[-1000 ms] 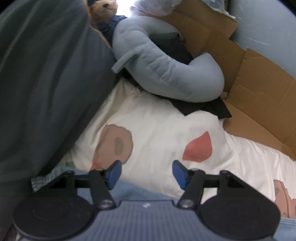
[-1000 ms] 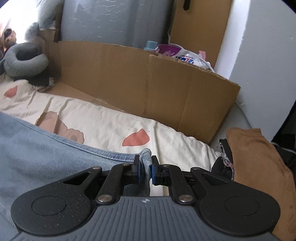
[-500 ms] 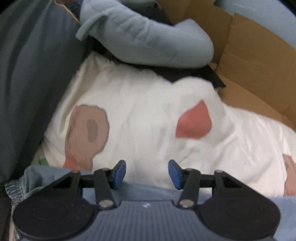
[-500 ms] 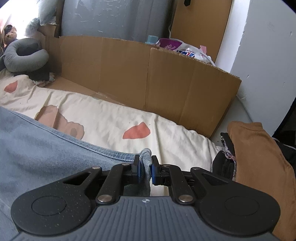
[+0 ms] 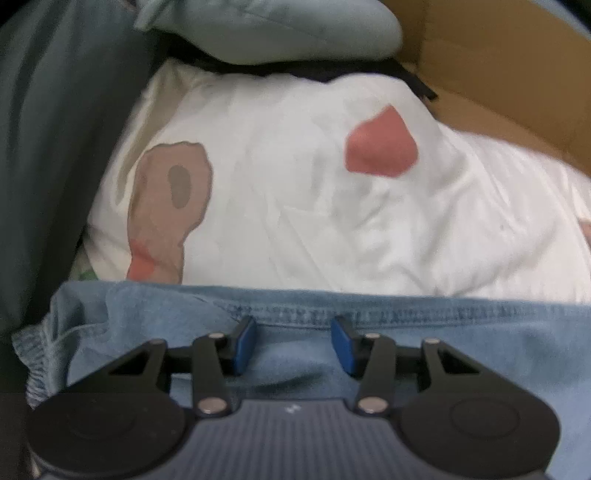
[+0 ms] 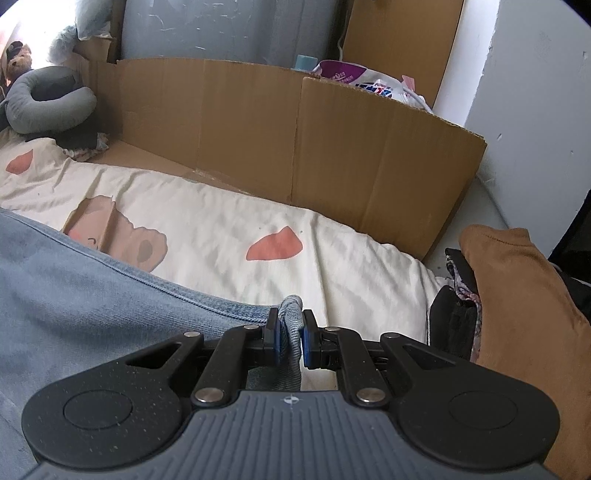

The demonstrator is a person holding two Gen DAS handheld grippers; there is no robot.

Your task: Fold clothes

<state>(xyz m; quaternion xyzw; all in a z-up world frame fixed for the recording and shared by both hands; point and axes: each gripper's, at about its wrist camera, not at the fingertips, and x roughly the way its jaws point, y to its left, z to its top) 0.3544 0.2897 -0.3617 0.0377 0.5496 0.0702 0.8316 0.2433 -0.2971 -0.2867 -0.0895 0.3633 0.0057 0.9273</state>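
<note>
On the printed sheet (image 6: 332, 258), right gripper (image 6: 290, 338) pinches jeans (image 6: 74, 288); bag lettering unreadable.

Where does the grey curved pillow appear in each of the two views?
Left wrist view: the grey curved pillow lies along the top edge, above the white printed sheet.
Right wrist view: the pillow sits at the far left, near the top.
Shared landmark: the red patch printed on the sheet.

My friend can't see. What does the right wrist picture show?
The right tool pinches a corner of blue denim clothing over a cream bedsheet printed with pink shapes. Behind stands a cardboard wall; a brown garment lies on the right.
</note>
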